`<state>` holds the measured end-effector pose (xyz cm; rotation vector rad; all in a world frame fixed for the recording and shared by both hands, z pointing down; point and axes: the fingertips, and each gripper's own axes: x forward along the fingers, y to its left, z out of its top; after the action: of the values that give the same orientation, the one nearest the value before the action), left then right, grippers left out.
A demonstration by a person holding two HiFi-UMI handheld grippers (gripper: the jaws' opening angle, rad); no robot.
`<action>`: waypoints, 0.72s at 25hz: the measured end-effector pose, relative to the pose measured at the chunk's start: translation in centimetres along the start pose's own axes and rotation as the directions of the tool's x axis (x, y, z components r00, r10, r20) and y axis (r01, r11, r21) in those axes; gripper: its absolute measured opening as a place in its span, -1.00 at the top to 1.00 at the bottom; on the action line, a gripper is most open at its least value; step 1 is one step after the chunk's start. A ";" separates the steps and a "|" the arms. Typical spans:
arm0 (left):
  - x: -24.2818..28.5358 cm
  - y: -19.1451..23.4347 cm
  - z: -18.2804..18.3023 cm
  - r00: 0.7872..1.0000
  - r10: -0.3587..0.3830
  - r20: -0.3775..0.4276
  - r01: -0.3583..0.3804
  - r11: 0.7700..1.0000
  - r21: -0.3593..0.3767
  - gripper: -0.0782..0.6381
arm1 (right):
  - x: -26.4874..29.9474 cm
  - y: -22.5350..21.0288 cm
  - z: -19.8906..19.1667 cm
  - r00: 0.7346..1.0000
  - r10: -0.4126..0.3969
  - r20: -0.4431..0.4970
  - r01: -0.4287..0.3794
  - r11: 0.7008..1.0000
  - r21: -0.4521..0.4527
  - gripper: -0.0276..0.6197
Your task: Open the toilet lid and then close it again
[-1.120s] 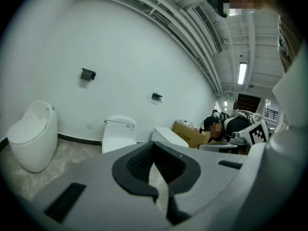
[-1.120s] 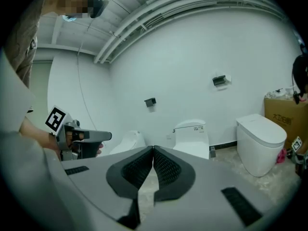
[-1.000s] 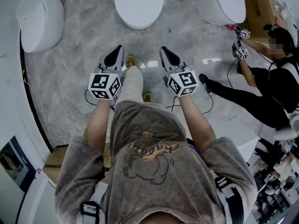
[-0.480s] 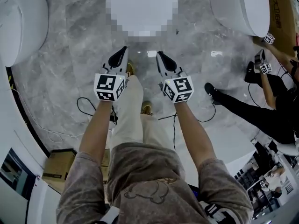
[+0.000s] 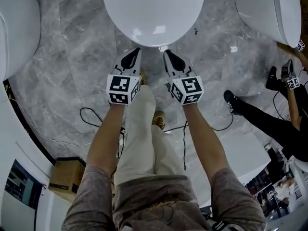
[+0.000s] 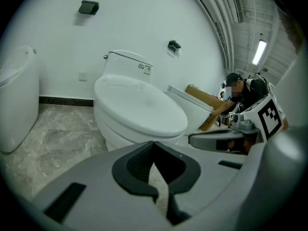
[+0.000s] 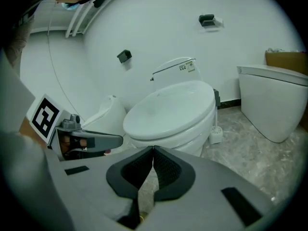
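Toilet lid (image 5: pixel 153 11): white, glossy, oval, lying shut flat on bowl, light glinting near front edge. Toilet (image 6: pixel 120 129) on grey marble floor (image 5: pixel 72 57), cistern (image 6: pixel 126 64) behind against white wall. Left gripper (image 5: pixel 133 57), right gripper (image 5: pixel 169 57) side by side, tips near lid's front rim, pointing at it. Both jaw pairs pressed together, nothing between. Neighbour toilet left (image 5: pixel 17 23), another right (image 5: pixel 267 8).

A grey marbled stone floor (image 5: pixel 62 57) is spread across the head view. A white curved wall (image 6: pixel 144 18) is edged below by a dark skirting strip (image 6: pixel 62 100); a long ceiling lamp (image 6: pixel 259 52) is lit at upper right.
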<state>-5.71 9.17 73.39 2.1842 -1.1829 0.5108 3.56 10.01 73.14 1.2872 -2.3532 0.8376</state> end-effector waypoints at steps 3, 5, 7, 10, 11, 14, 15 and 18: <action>1.1 0.4 -0.3 1.000 -0.004 0.006 0.004 1.000 -0.015 0.76 | 0.9 -0.6 -0.4 1.000 -0.004 0.000 0.004 1.000 0.008 0.83; 1.6 0.5 -0.1 1.000 -0.012 0.014 0.012 1.000 -0.018 0.76 | 1.3 -0.8 0.0 1.000 -0.006 0.011 0.005 1.000 0.011 0.83; 1.8 0.6 0.1 1.000 -0.019 0.016 0.019 1.000 -0.019 0.76 | 1.5 -0.9 0.5 1.000 -0.004 0.020 0.003 1.000 0.009 0.83; 1.5 0.5 0.1 1.000 -0.024 0.003 0.024 0.999 -0.024 0.76 | 1.3 -0.7 0.6 1.000 -0.001 0.020 0.001 1.000 0.015 0.83; 1.4 0.5 0.1 1.000 -0.025 0.000 0.025 0.999 -0.027 0.76 | 1.3 -0.6 0.6 1.000 -0.001 0.014 0.001 1.000 0.018 0.83; 1.2 0.3 0.8 0.999 -0.035 0.002 0.035 0.999 -0.034 0.76 | 1.3 -0.7 1.0 1.000 -0.007 0.000 0.007 1.000 0.029 0.83; 1.2 0.1 1.2 0.999 -0.042 0.005 0.042 0.999 -0.035 0.76 | 1.1 -0.8 1.3 1.000 -0.012 0.003 0.012 0.999 0.035 0.83; 0.9 -0.3 2.3 0.998 -0.059 0.017 0.060 0.997 -0.042 0.76 | 0.6 -0.8 2.4 1.000 -0.015 0.013 0.014 0.999 0.049 0.83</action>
<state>-4.85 7.26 72.12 2.1843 -1.1231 0.4402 3.88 7.81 71.89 1.3322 -2.3445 0.8895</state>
